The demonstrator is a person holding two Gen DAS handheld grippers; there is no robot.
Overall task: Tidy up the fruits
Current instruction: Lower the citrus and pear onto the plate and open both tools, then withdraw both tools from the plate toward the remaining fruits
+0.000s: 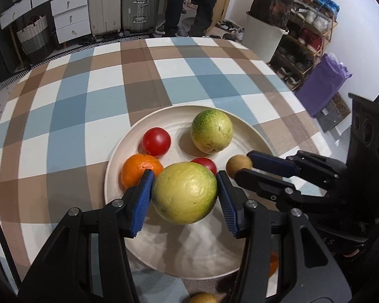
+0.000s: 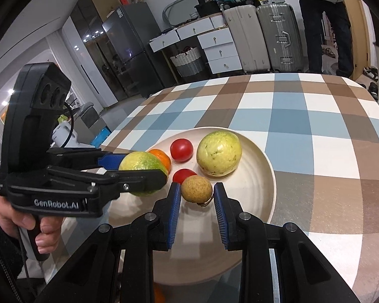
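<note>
While the left gripper (image 1: 184, 189) clamps a green-yellow guava (image 1: 184, 193) above the plate (image 1: 242, 123), the right gripper (image 2: 196, 192) stands open, its pads flanking a small brown fruit (image 2: 196, 189) lying on the plate.

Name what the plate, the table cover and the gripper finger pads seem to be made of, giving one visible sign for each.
Plate: probably glazed ceramic or melamine; cream, smooth, faint speckles, soft sheen.
Table cover: likely woven cloth or printed vinyl; matte checks in blue, brown and white, lying flat.
Finger pads: apparently rubber or soft plastic; blue, finely ribbed, set in black, seemingly hard plastic arms.
</note>
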